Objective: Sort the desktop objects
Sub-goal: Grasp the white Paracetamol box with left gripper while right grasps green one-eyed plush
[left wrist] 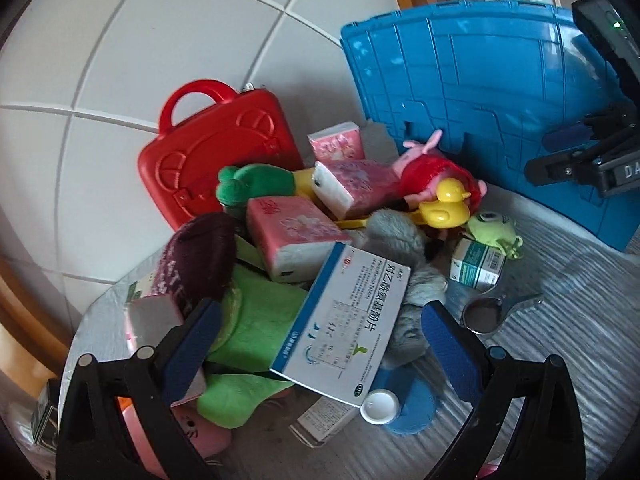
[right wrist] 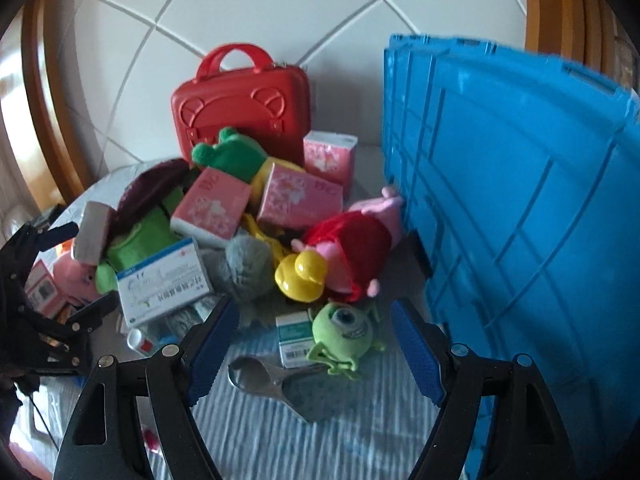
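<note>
Left tongs (left wrist: 320,344) were wide open w/ nothing held; the white-and-blue cardboard medicine box (left wrist: 340,328) lay tilted between the blue pads, touching neither as far as visible. Beside it at 5 o'clock sat a small white round cap (left wrist: 379,406) on a blue disc (left wrist: 412,404). At 9 o'clock of the box, a green plush toy (left wrist: 252,320) w/ a dark maroon knit piece (left wrist: 200,256) over it.

Right tongs (right wrist: 312,344) were also wide open, empty, hovering over the striped grey table (right wrist: 300,440). Between the fingers: a shiny metal tool w/ a round head (right wrist: 264,378) lying flat, and the small green one-eyed monster plush (right wrist: 344,332) just beyond, touching a white-and-green small carton (right wrist: 294,340) at its 9 o'clock.

Farther: a yellow plastic duck (right wrist: 302,276) against a pink pig plush in a red dress (right wrist: 352,248), a grey furry lump (right wrist: 244,268) at the duck's 9 o'clock. Behind those, three pink tissue packs (right wrist: 298,200) in the pile, plus a green frog-like plush (right wrist: 228,154).

Farthest: a red hard-shell handled case (right wrist: 244,108) standing upright near the white tiled wall (right wrist: 260,8), at 12 o'clock. A big blue plastic crate lid (right wrist: 520,220) stood on edge at 3 o'clock, the pig's snout touching it.
</note>
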Available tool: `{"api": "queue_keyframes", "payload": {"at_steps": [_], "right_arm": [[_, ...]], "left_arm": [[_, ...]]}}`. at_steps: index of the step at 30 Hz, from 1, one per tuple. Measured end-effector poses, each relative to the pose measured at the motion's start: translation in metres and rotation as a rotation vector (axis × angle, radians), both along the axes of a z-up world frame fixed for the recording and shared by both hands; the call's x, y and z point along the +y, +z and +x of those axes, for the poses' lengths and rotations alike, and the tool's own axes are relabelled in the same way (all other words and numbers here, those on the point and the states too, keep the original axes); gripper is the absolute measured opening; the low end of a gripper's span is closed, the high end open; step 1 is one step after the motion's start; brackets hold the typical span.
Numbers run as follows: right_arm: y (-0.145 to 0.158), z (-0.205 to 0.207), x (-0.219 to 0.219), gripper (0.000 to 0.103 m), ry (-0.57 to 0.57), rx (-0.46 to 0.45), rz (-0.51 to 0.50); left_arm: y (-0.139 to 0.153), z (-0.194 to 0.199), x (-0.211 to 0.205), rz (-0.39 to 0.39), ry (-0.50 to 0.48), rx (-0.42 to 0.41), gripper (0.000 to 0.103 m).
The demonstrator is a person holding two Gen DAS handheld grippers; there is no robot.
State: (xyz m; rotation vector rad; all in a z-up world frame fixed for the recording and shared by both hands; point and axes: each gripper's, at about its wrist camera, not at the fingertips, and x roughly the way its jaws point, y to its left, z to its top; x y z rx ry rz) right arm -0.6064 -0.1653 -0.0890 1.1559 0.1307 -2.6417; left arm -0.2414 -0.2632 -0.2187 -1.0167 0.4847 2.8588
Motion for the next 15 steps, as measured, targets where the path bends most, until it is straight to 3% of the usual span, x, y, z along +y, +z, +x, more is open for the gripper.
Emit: {"api": "queue_keyframes", "payload": {"at_steps": [7, 15], "right_arm": [[-0.066, -0.046, 0.006, 0.073, -0.034, -0.191, 0.005], [-0.099, -0.067, 0.012, 0.067, -0.072, -0.251, 0.043]], "left_arm": [[-0.032, -0.036, 0.006, -0.005, -0.076, -0.095, 0.102], [-0.055, -0.056, 0.01, 0.007, -0.123, -0.152, 0.101]]}}
